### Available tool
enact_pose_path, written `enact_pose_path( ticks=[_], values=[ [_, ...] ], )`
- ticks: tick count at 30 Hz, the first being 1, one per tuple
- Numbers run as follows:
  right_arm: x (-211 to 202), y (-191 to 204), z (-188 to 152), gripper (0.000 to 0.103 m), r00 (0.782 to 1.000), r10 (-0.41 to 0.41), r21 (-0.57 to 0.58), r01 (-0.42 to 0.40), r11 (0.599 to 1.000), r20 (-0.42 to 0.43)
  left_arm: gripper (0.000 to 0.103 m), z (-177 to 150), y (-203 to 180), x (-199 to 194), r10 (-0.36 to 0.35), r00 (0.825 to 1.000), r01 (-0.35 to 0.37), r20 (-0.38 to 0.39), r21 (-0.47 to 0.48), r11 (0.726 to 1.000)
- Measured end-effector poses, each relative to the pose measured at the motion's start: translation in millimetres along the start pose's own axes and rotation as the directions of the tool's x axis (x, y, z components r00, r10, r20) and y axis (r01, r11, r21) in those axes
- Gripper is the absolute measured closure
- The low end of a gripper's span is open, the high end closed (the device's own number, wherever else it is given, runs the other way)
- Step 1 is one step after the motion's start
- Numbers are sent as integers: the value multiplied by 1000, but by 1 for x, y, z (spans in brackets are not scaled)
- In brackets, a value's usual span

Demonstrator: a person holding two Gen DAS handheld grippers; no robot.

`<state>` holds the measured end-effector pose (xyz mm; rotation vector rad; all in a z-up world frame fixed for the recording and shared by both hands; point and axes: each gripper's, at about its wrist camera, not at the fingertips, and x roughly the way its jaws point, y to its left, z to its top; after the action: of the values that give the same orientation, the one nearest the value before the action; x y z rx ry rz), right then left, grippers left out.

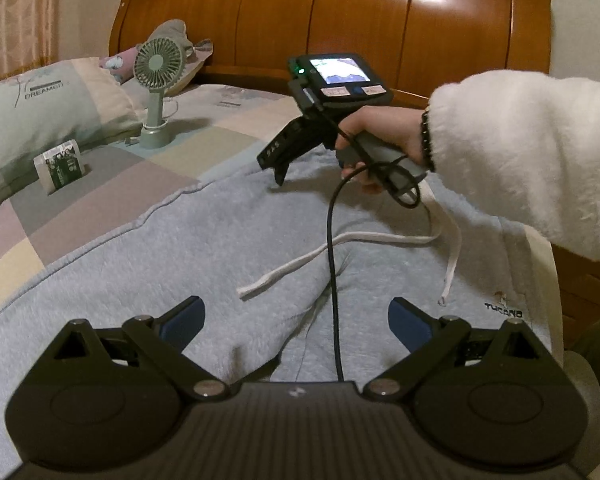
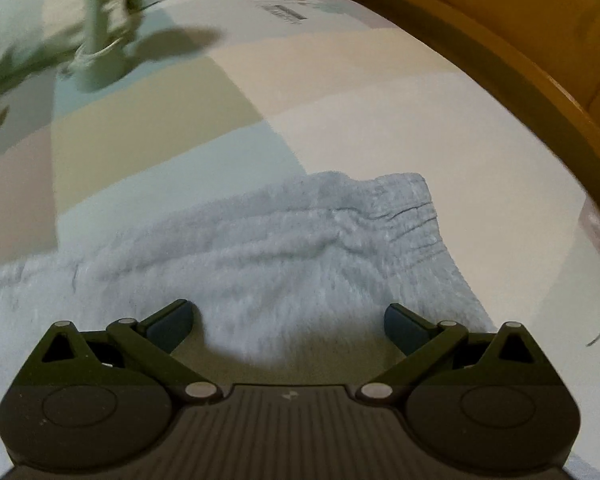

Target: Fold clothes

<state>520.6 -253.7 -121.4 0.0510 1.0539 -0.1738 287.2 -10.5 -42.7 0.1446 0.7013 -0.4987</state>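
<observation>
Light grey fleece sweatpants [image 1: 180,256] lie spread flat on the bed, waistband at the far end with white drawstrings [image 1: 332,250] trailing over the front. My left gripper [image 1: 296,320] hovers open above the crotch area, nothing between its fingers. In the left wrist view a hand in a fluffy white sleeve [image 1: 532,152] holds the right gripper [image 1: 278,164] at the waistband's far edge, its fingers pointing down. The right wrist view shows the right gripper [image 2: 288,322] open just above the gathered elastic waistband corner [image 2: 396,208] of the sweatpants [image 2: 240,264].
A checked pastel bedsheet [image 1: 100,196] covers the bed. A green desk fan [image 1: 156,92], a small box [image 1: 60,166] and pillows [image 1: 40,104] sit at the far left. A wooden headboard [image 1: 340,16] stands behind. A black cable [image 1: 332,272] hangs across the pants.
</observation>
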Motion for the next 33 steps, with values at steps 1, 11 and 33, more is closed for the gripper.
enact_pose_path(
  ticks=[1,11,33],
  values=[
    [3,-4,2,0,1000,5,25,-6,1000,11,5,0,1,1,0,1000,0,-2,-4,1000],
    [-32,-17,0,0,999,8,13,-8,1000,33,5,-2,4,-4,-9,1000,9,10,-13,1000],
    [-125,-142,-181,0,987,158,98,-154,983,-36,5,1,-5,-7,-5,1000,5,17,12,1000]
  ],
)
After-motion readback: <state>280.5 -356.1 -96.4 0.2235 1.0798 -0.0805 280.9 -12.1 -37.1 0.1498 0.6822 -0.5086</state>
